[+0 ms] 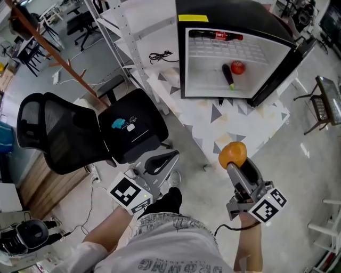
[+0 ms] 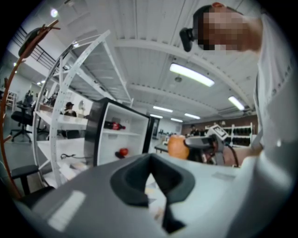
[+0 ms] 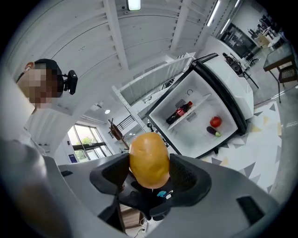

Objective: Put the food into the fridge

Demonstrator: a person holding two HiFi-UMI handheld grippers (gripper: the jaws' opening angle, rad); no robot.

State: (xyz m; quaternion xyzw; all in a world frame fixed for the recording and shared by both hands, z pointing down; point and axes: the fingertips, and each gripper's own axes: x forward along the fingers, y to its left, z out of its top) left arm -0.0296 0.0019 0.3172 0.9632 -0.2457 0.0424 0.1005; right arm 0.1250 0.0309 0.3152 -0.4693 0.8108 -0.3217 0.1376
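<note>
Orange and round, the fruit (image 1: pixel 233 154) sits tight in the right tongs (image 3: pixel 150 173). The two dark pads press on its sides, and its top half pokes out past their tips. The fruit is up in the air over the floor (image 1: pixel 298 154), well apart from the fridge (image 1: pixel 234 16).

The fridge stands ahead with its front wide open. Its black door (image 1: pixel 282 69) swings out to the right, so the left edge and the bottom edge of the opening are easy to get to. On the top shelf a dark bottle (image 1: pixel 216 35) with a red label lies on its side. On the bottom a red tomato (image 1: pixel 237 67) sits just beside a dark eggplant (image 1: pixel 228 75). To the left of them the white bottom is bare, with lots of room.

Between the fruit and the fridge lies a pale mat (image 1: pixel 234 120) with grey triangles.

The left tongs (image 2: pixel 151 181) are low and to the left, closed together with nothing in them. A black chair (image 1: pixel 85 133) stands just beside them, and a white rack (image 1: pixel 133 26) stands left of the fridge.
</note>
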